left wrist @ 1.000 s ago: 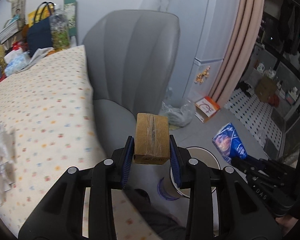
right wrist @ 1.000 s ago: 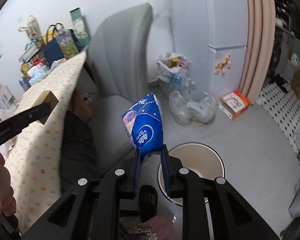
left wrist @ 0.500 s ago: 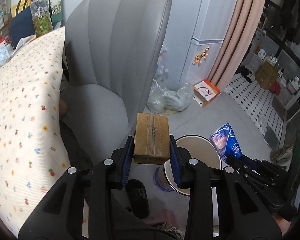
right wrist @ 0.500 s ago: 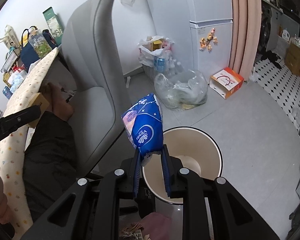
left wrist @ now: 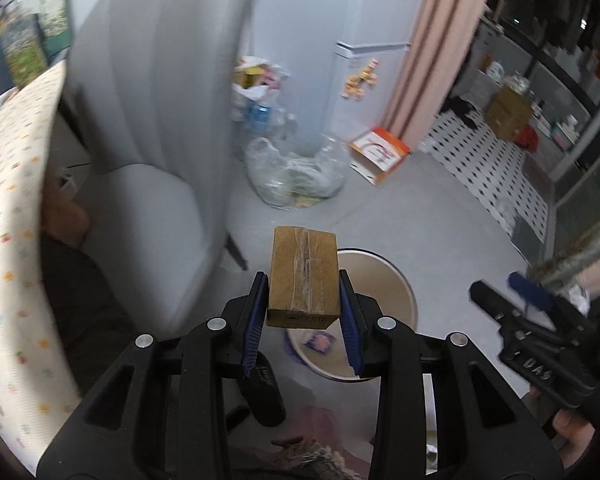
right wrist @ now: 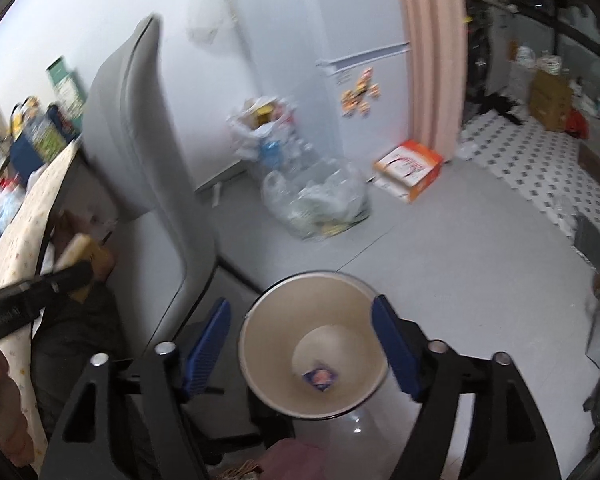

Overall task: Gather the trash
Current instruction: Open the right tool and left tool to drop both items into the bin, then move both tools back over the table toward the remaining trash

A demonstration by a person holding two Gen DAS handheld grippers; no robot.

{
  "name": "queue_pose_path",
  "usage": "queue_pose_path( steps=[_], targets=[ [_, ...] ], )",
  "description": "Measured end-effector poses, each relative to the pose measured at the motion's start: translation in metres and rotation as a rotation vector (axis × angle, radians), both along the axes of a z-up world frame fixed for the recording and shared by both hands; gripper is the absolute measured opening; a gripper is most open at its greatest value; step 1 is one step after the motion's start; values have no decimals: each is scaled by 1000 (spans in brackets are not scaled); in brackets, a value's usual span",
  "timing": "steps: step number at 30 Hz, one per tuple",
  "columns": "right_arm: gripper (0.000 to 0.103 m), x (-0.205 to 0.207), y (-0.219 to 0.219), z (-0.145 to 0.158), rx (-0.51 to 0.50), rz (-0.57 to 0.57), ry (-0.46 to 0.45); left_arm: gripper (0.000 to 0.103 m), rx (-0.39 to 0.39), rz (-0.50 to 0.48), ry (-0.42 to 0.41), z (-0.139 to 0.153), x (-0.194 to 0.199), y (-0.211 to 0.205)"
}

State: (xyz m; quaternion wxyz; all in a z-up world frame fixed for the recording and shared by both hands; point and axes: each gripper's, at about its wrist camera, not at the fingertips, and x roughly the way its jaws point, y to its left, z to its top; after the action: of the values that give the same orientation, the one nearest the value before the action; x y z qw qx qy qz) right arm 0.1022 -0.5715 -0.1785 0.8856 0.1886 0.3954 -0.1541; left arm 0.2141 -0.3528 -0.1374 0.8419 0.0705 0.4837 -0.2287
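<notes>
Box over the bin, packet already in

The left gripper [left wrist: 303, 312] clamps the box [left wrist: 303, 276] just above the bin's [right wrist: 256, 376] near-left rim; the right gripper's [right wrist: 300, 340] fingers gape wide, empty, above the packet [right wrist: 319, 377] on the bin floor. Released off-centre, the box may clip the rim and tumble onto the floor.

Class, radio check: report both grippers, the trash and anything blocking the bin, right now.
Left gripper shut on cardboard box, above bin. Right gripper open, empty, over bin. Blue packet at bin bottom. Nothing blocking bin mouth.
</notes>
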Motion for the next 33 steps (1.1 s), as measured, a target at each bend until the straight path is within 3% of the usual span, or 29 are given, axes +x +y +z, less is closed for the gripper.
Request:
queue_pose_path(
  steps=[3,7,8,9,11,18,21,28,33],
  targets=[
    [93,-15,-20,12,-36,-102,-21,34,6,-56,6,-1,-2,-25],
    [94,-26,-38,22,-35,-148,-41,35,12,-116,41,-6,-5,-54],
    [95,-28,-41,23,-38,-156,-46,43,21,-127,42,-6,-5,-58],
    [95,-28,-44,23,-40,-163,-47,67,30,-139,39,-6,-6,-63],
    [95,-31,-48,25,-38,-179,-52,87,15,-152,5,1,-9,-65],
    [95,-27,-45,26,-25,-180,-54,90,-13,-75,-38,31,-8,-36],
    [95,-24,-35,29,-26,-148,-60,92,-7,0,-76,46,-10,-16],
    [95,-11,-1,42,-56,-69,-73,97,-105,154,-150,83,-18,50],
    [95,2,33,61,-103,4,-54,97,-127,308,-205,102,-21,98]
  ],
)
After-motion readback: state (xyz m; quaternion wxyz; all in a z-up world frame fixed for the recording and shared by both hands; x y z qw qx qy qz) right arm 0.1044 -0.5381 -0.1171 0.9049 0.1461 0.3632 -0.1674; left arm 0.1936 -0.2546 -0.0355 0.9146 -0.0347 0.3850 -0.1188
